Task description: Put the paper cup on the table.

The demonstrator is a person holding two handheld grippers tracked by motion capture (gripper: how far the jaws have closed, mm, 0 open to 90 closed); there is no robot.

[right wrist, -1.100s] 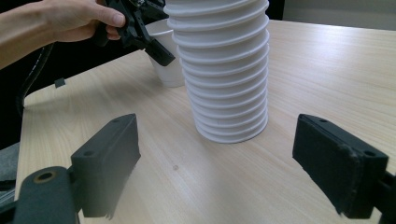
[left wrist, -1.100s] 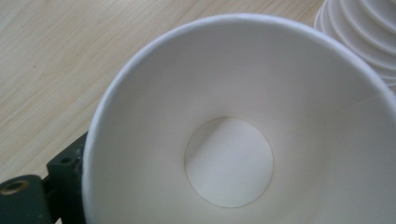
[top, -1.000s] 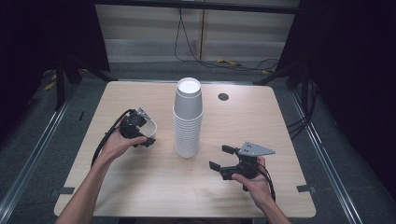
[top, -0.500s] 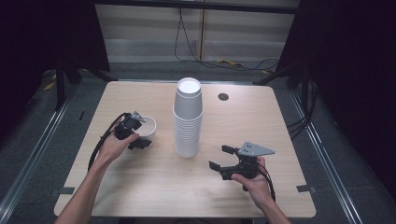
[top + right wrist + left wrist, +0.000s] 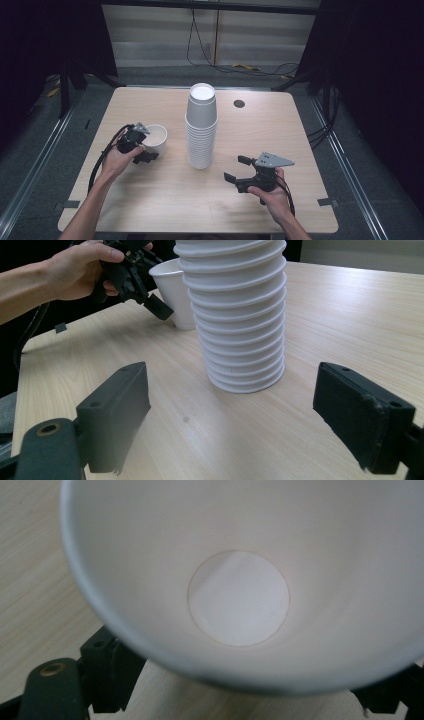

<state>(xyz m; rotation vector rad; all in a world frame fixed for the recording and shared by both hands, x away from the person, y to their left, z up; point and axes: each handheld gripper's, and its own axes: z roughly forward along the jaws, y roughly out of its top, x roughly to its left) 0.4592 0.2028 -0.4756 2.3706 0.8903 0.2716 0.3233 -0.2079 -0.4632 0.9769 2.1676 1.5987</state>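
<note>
A single white paper cup (image 5: 156, 138) stands slightly tilted on the table (image 5: 150, 200), left of a tall stack of white paper cups (image 5: 201, 125). My left gripper (image 5: 140, 145) has just been closing, and the cup is between its jaws. One black jaw lies against the cup's outer wall in the right gripper view, where the cup (image 5: 175, 290) leans toward the left gripper (image 5: 142, 287). The left gripper view looks straight into the cup (image 5: 240, 600), whose rim hides most of both jaws. My right gripper (image 5: 236, 168) stands open and empty on the near right side, facing the stack (image 5: 235, 315).
A small round hole (image 5: 239, 103) sits in the tabletop behind the stack. Cables lie on the floor beyond the table's far edge. Dark tape marks (image 5: 325, 201) sit near the front corners. Bare wood lies between the stack and the front edge.
My left hand has shifted a little toward the near left and down, and its gripper has closed on the single cup. The right hand, its gripper and the stack have stayed put.
</note>
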